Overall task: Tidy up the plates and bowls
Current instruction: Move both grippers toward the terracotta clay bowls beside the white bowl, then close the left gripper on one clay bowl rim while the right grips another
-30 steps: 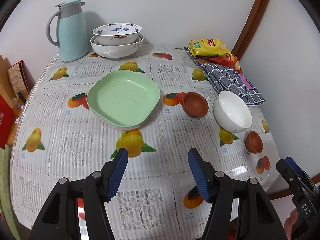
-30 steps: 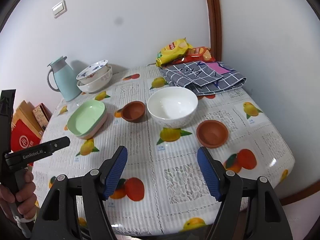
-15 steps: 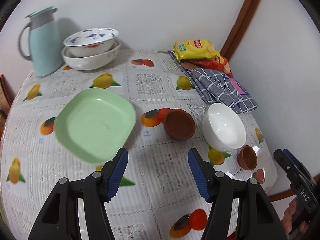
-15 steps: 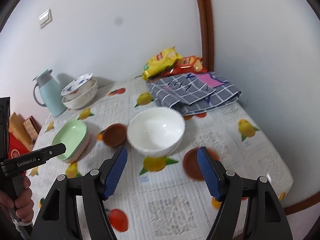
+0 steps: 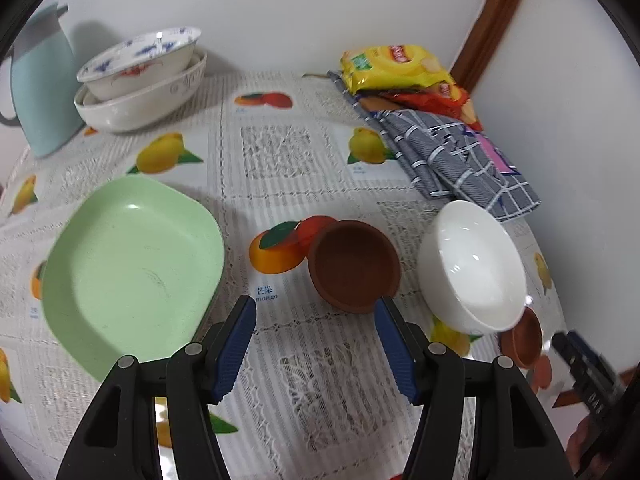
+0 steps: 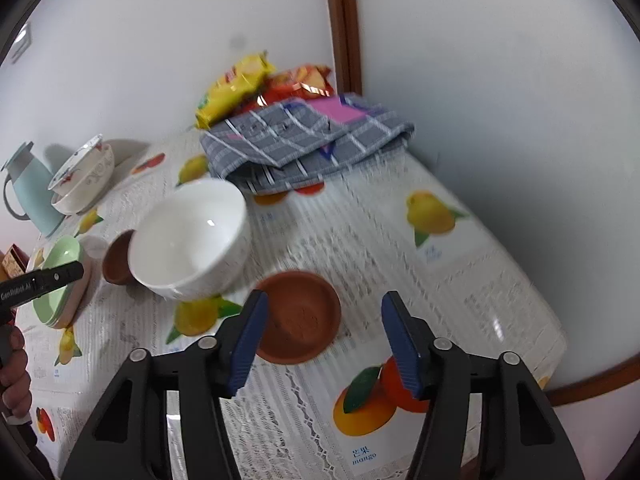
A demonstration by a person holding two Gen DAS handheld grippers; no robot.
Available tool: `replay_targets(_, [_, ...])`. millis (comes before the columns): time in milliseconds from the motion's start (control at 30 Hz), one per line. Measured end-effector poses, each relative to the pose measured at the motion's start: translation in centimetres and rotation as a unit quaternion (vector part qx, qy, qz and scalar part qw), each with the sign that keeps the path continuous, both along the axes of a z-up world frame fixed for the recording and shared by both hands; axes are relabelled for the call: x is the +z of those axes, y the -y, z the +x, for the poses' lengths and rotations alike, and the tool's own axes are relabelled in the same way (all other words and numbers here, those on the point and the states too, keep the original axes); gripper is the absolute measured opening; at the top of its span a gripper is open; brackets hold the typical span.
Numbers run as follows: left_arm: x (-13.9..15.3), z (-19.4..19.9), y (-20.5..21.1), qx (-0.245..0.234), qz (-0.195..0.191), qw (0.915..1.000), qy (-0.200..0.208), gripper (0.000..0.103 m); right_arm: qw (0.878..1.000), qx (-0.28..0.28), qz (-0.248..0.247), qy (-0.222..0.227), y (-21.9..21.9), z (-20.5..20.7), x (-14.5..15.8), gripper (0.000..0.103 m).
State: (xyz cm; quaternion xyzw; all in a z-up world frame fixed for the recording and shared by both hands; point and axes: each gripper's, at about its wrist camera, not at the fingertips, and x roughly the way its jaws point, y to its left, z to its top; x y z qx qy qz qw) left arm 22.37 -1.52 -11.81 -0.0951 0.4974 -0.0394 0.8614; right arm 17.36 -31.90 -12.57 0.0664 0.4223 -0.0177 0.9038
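A green square plate [image 5: 128,260] lies at the left on another plate. A brown clay bowl [image 5: 354,266] sits just ahead of my open, empty left gripper [image 5: 314,344], nearer its right finger. A white bowl [image 5: 474,268] stands to the right, and a second brown clay bowl [image 5: 522,338] is beyond it. In the right wrist view my open, empty right gripper [image 6: 322,340] is over that second brown bowl [image 6: 298,316], which lies by its left finger. The white bowl [image 6: 192,236] and green plate [image 6: 58,280] lie to the left.
Two stacked patterned bowls [image 5: 140,80] and a pale blue jug [image 5: 42,88] stand at the back left. Snack packets [image 5: 396,66] and a folded checked cloth [image 5: 452,156] lie at the back right by the wall. The table edge [image 6: 556,360] is near on the right.
Both grippers have moved forward and lower over the table. The left has closed in on the first brown bowl, the right on the second brown bowl. Both stayed open.
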Motion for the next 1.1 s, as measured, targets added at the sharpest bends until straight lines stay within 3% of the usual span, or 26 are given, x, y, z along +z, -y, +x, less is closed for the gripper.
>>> replay_targets(333, [-2.6, 2.5, 0.2, 0.016, -0.007, 0.9998, -0.008, 0.059, 0.999, 0.009, 0.014, -0.03, 0.6, 1.6, -3.5, 0.046])
replay_targets(633, [-3.6, 4.3, 0.9, 0.011, 0.02, 0.9997, -0.009, 0.059, 0.998, 0.011, 0.021, -0.054, 0.8, 3.1, -5.4, 0.046])
replay_targets(1100, [-4.2, 5.9, 2.3, -0.009, 0.065, 0.9976, -0.022, 0.059, 0.999, 0.011, 0.009, -0.038, 0.5, 3.7, -5.7, 0.051])
